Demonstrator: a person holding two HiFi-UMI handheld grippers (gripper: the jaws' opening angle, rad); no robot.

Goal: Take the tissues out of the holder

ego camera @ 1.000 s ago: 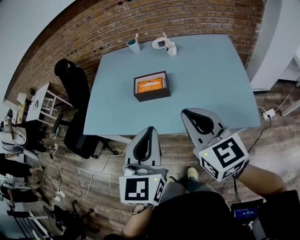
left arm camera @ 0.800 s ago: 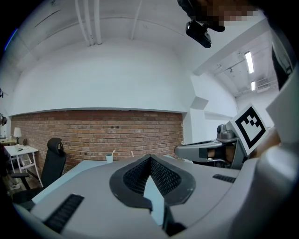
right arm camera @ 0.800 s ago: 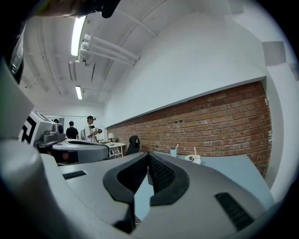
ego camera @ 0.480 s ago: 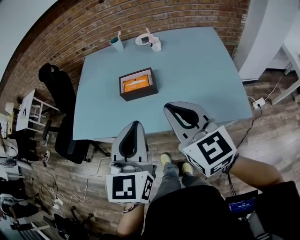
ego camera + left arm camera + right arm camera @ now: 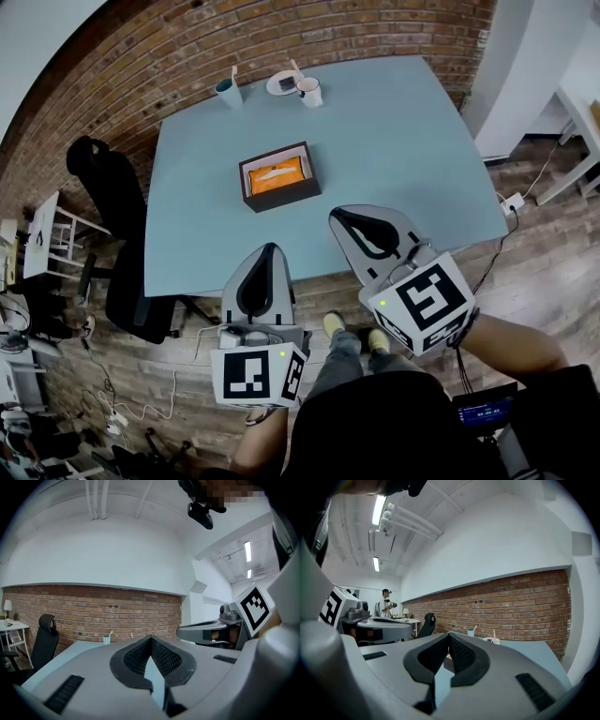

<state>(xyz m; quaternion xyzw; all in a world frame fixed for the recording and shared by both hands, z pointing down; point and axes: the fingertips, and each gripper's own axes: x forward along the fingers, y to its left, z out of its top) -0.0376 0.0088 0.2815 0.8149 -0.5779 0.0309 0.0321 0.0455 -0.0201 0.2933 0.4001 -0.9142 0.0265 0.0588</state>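
left tool point(image 5: 266, 253) and right tool point(image 5: 349, 223): closed, empty. held short of the bench point(image 5: 394, 141), apparently staged for approaching the holder point(image 5: 279, 199).

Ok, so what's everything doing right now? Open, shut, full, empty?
Left claw: shut, empty.
Right claw: shut, empty.
Tissue holder: upright, open on top.
Tissues: inside the holder, not taken out.
Teal cup: upright, a stick in it.
White mug: upright, a stick in it.
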